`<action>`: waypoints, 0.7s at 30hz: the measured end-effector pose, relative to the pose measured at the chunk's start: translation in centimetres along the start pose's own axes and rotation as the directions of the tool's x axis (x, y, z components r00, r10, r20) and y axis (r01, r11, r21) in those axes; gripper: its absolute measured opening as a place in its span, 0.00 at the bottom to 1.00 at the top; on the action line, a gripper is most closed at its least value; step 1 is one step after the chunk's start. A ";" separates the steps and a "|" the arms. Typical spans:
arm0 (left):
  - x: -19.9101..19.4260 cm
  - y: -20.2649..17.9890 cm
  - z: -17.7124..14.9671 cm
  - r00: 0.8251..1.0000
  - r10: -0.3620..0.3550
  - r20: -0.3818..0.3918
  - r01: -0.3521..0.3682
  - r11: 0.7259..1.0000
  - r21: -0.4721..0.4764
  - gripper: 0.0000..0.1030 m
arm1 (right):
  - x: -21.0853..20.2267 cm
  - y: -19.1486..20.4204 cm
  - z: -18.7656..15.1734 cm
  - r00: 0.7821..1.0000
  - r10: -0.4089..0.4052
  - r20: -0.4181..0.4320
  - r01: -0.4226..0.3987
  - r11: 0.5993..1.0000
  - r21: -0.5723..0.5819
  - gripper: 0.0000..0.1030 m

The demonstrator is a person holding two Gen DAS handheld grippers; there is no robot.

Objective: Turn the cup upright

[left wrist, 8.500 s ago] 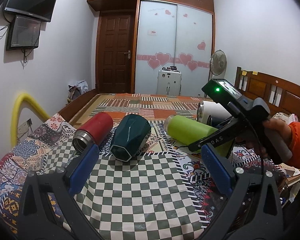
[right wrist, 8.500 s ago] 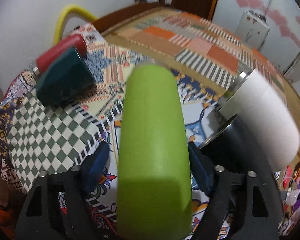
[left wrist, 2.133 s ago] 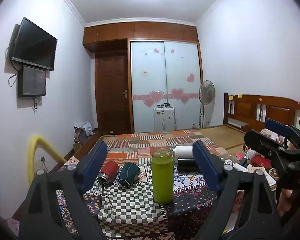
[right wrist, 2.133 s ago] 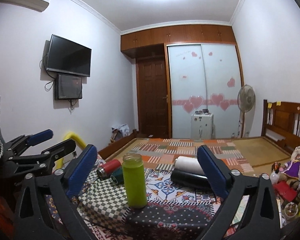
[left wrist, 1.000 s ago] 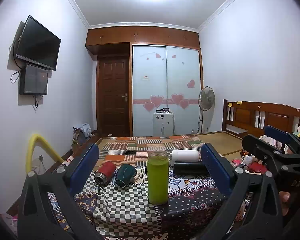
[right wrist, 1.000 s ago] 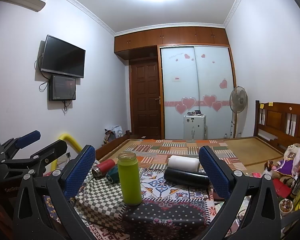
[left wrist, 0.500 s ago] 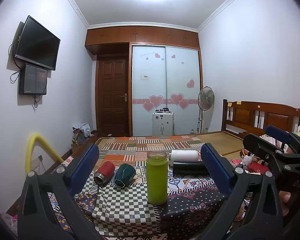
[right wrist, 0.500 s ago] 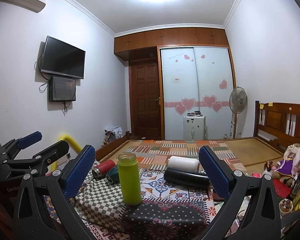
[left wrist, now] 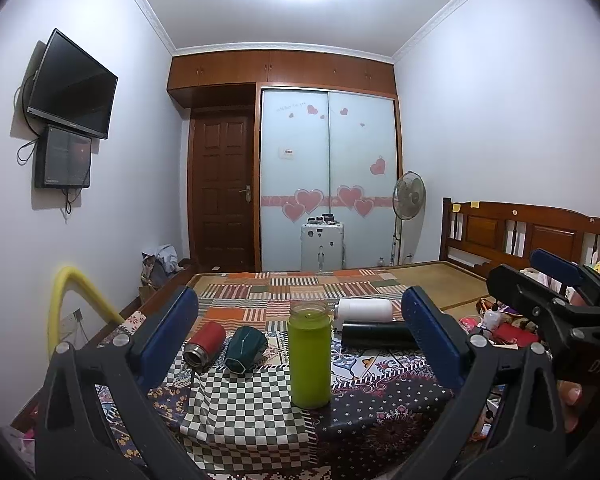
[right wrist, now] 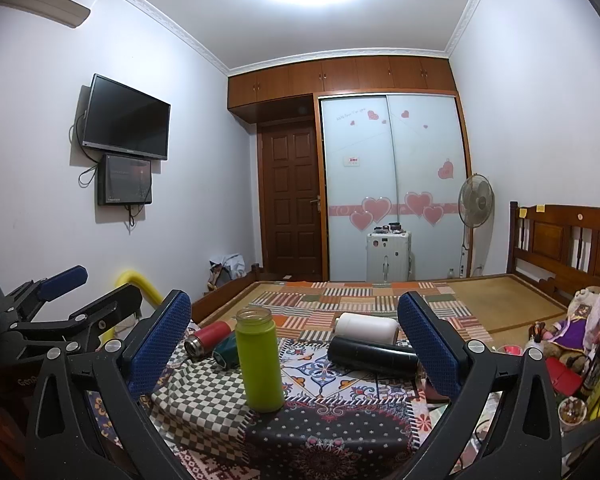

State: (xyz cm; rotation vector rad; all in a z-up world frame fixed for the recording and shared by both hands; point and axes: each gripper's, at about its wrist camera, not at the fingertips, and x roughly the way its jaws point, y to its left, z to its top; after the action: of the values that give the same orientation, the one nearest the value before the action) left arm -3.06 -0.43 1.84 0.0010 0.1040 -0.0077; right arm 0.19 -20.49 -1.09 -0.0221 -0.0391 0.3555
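Observation:
A green cup stands upright with its open mouth up on the patterned cloth of the table; it also shows in the right wrist view. My left gripper is open and empty, held back from the table. My right gripper is open and empty, also held back. Each gripper shows at the edge of the other's view: the right gripper and the left gripper.
A red cup, a dark green cup, a white cup and a black cup lie on their sides behind the green one. A bed with a wooden headboard is beyond. Clutter lies at the right.
Long ago the green cup lay on its side between my right gripper's fingers; now it stands upright and free. Both grippers have drawn back from the table and hold nearly still in the last second.

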 end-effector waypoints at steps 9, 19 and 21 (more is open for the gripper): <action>0.1 -0.1 0.0 1.000 -0.014 -0.005 0.014 1.000 -0.004 1.00 | 0.0 0.0 0.0 1.000 -0.001 0.001 0.001 1.000 0.000 1.00; 0.4 0.0 -0.4 0.999 -0.024 -0.022 0.024 1.000 -0.011 1.00 | -0.2 0.0 0.5 1.000 -0.001 0.000 0.001 1.000 -0.005 1.00; 0.5 0.1 -0.4 0.999 -0.024 -0.024 0.024 1.000 -0.013 1.00 | -0.2 0.0 0.6 1.000 -0.001 -0.002 0.001 1.000 -0.004 1.00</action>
State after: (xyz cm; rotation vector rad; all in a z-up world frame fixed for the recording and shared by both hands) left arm -2.63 -0.36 1.41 -0.0128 0.1285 -0.0307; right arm -0.02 -20.50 -0.55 -0.0265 -0.0384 0.3545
